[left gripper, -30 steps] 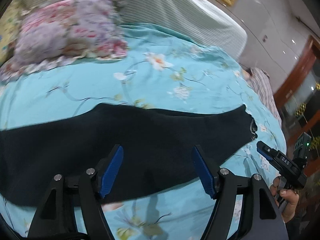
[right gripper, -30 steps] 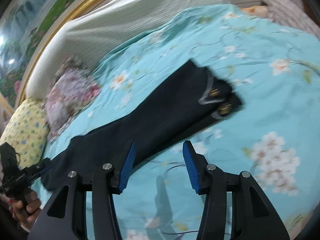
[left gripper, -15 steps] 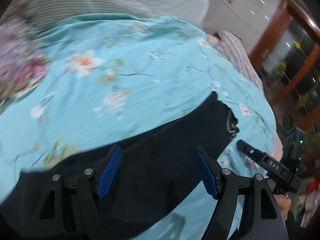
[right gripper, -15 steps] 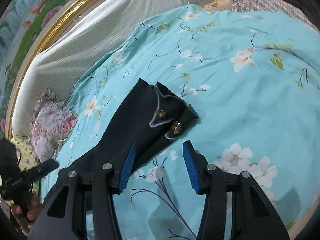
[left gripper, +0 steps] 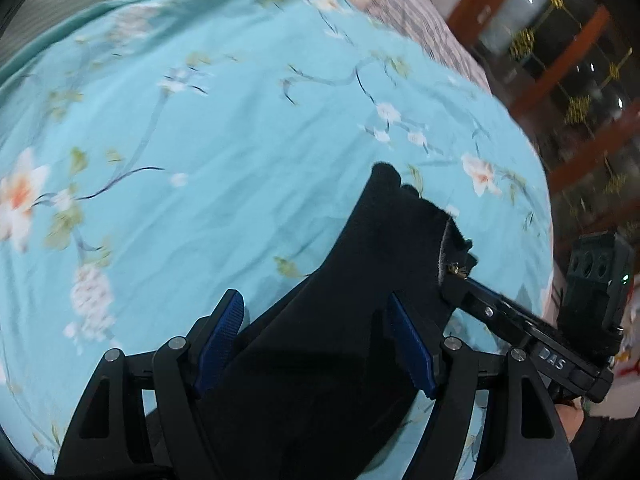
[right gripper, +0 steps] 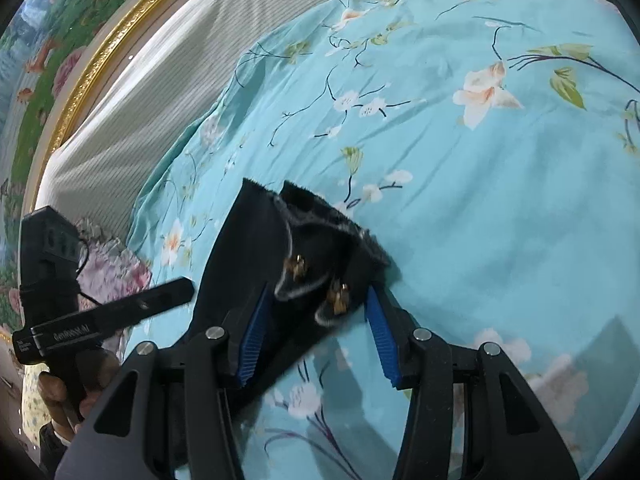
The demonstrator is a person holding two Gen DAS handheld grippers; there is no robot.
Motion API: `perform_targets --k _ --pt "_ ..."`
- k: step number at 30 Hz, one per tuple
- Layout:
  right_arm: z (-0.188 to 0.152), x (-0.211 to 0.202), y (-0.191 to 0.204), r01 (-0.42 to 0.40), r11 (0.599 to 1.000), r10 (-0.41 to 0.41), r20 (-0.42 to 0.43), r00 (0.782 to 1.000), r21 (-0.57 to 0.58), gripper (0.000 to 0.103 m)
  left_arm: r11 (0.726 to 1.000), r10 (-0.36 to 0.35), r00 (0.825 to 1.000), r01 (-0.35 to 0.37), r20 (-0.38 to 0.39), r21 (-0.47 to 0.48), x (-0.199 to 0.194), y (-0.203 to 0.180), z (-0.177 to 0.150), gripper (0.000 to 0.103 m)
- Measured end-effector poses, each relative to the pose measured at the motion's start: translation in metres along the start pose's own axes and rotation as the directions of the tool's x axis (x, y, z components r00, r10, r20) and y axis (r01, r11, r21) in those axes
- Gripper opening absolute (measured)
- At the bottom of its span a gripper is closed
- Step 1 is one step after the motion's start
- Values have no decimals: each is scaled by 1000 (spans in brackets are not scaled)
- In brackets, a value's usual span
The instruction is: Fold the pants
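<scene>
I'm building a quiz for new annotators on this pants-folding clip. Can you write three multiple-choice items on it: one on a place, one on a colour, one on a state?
1. Where do the black pants lie?
A. on the floral bedsheet
B. on a wooden floor
C. over a chair back

2. What colour are the pads of the right tool?
A. red
B. blue
C. yellow

3. How do the jaws of the left tool stand?
A. shut on the pants
B. shut on nothing
C. open, with the pants between them

Key: 1 A, turquoise flowered sheet shows all round the pants; 2 B, both ribbed pads are blue; 3 C, a wide gap separates the pads, with dark fabric in it.
</scene>
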State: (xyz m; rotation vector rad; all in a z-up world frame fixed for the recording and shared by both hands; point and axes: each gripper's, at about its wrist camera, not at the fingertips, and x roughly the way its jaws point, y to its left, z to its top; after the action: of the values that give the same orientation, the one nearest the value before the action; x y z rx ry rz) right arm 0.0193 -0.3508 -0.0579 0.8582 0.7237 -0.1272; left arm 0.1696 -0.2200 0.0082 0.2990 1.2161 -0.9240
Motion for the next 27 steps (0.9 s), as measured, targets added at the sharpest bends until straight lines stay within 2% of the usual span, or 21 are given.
perform_targets --k 1,2,3,10,15,20,23,27 --pt "1 3 0 8 1000 -8 -3 1000 -5 32 1000 -9 1000 9 -18 12 6 -3 3 74" --pt "2 5 -2 14 1000 -14 -6 1000 -3 18 1000 -19 999 20 -36 22 12 -6 7 74" --pt "3 6 -6 2 1000 -2 -8 1000 7 15 999 -28 998 29 -51 30 17 -9 11 74" --pt "12 -10 -28 -76 996 75 26 997 42 12 993 -47 992 60 -119 106 53 -40 38 74" --pt "12 -17 -51 -104 988 101 36 994 113 11 987 -59 991 77 -124 144 64 -52 47 71" --pt "7 -20 -49 -131 985 126 51 991 113 11 978 -115 986 134 -117 163 67 -62 51 30" --pt "8 -20 -51 -172 978 167 49 985 118 12 976 -111 991 122 -71 181 60 -67 48 20" --pt "10 -29 -42 -246 965 242 61 968 87 12 976 -145 989 144 -7 167 37 -67 42 16"
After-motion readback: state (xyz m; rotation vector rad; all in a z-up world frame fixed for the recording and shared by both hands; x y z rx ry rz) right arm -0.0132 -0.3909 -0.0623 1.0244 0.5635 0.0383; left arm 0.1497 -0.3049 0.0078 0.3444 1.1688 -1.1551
